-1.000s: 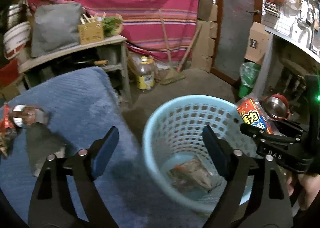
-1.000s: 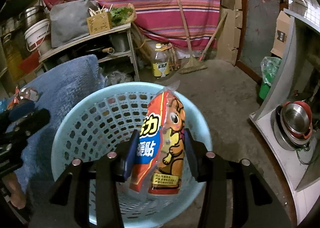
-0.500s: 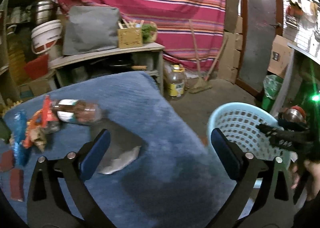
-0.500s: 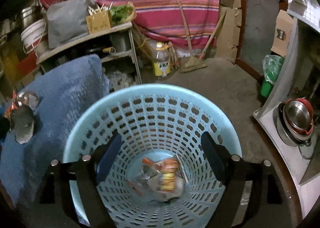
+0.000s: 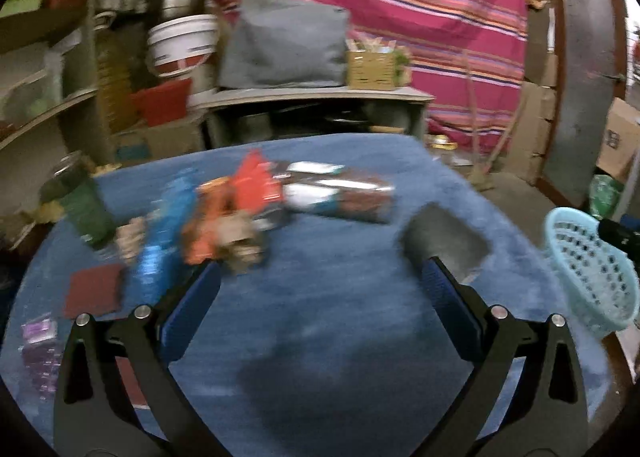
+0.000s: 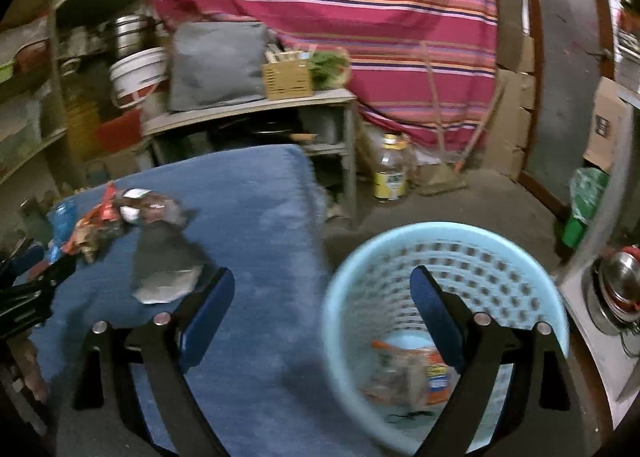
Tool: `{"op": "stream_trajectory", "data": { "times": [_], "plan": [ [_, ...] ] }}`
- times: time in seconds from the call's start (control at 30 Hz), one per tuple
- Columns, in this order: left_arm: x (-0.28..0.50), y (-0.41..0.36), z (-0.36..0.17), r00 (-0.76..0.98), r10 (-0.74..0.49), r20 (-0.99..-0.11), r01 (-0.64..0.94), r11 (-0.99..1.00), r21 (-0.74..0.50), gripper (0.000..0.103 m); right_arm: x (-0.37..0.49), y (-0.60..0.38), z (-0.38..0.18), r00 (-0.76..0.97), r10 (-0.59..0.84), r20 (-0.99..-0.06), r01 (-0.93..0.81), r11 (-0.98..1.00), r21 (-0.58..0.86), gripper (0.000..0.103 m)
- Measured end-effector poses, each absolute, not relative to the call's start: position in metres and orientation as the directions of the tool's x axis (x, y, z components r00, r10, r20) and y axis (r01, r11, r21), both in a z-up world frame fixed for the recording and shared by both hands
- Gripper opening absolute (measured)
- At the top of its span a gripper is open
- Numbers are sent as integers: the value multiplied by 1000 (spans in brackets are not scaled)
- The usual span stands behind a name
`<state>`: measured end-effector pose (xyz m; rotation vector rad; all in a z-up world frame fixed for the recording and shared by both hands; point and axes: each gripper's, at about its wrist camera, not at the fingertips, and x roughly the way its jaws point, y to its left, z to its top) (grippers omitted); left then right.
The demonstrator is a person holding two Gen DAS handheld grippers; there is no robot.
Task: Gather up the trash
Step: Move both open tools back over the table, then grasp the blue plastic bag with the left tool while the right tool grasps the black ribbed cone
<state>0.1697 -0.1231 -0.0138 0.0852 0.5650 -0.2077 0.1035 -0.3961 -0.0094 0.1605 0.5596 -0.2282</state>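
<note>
- Left gripper (image 5: 320, 289): I see its jaws spread wide with nothing between them, over the blue-covered table (image 5: 340, 357).
- Trash pile (image 5: 240, 213) ahead of it on the blue cover: orange-red wrappers, a blue packet, a silver-brown pouch; blur hides finer detail.
- Grey flat piece (image 5: 444, 237) lies apart from the pile, just beyond the right-hand finger.
- Right gripper (image 6: 322, 297): jaws have just been opening, nothing between them, straddling the table edge and the basket.
- Light blue basket (image 6: 400, 241) stands on the floor beside the table; wrappers (image 6: 416, 373) lie at its bottom.
</note>
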Motion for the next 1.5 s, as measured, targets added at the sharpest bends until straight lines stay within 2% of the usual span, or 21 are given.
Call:
{"op": "stream_trajectory", "data": {
  "times": [0.3, 0.5, 0.67, 0.77, 0.87, 0.93, 0.97, 1.03, 1.17, 1.33, 1.5],
  "plan": [
    [181, -44, -17, 821, -116, -559, 127, 992, -19, 97, 137, -307, -14, 840, -94, -534, 138, 989, 43, 88],
    [198, -15, -25, 803, -104, -587, 99, 994, -40, 97, 156, -277, -21, 846, -112, -522, 135, 991, 6, 88],
    [217, -12, -29, 786, -103, -610, 106, 994, -32, 91, 177, -260, -24, 832, -144, -536, 126, 990, -71, 88],
    [232, -17, -34, 768, -106, -632, 121, 992, -20, 82, 189, -256, -24, 821, -161, -547, 122, 987, -107, 88],
    [244, -21, -44, 735, -99, -671, 132, 991, -1, 69, 201, -256, -26, 802, -177, -571, 119, 983, -138, 88],
    [251, -19, -49, 716, -100, -691, 139, 990, 1, 48, 209, -256, -29, 794, -169, -585, 114, 985, -130, 88],
    [252, -17, -50, 715, -100, -692, 136, 991, -3, 44, 213, -256, -31, 787, -166, -593, 116, 986, -123, 88],
    [253, -11, -48, 720, -113, -684, 133, 991, -24, 29, 219, -256, -33, 782, -155, -604, 109, 988, -113, 88],
    [246, -4, -41, 734, -118, -669, 132, 991, -31, 22, 225, -250, -36, 771, -147, -620, 99, 989, -113, 88],
    [219, -4, -21, 787, -94, -610, 137, 990, 24, 22, 230, -248, -41, 754, -151, -639, 84, 987, -134, 88],
    [206, 4, -16, 793, -117, -598, 126, 992, -26, 22, 236, -252, -46, 739, -158, -655, 84, 986, -143, 88]
  ]
}}
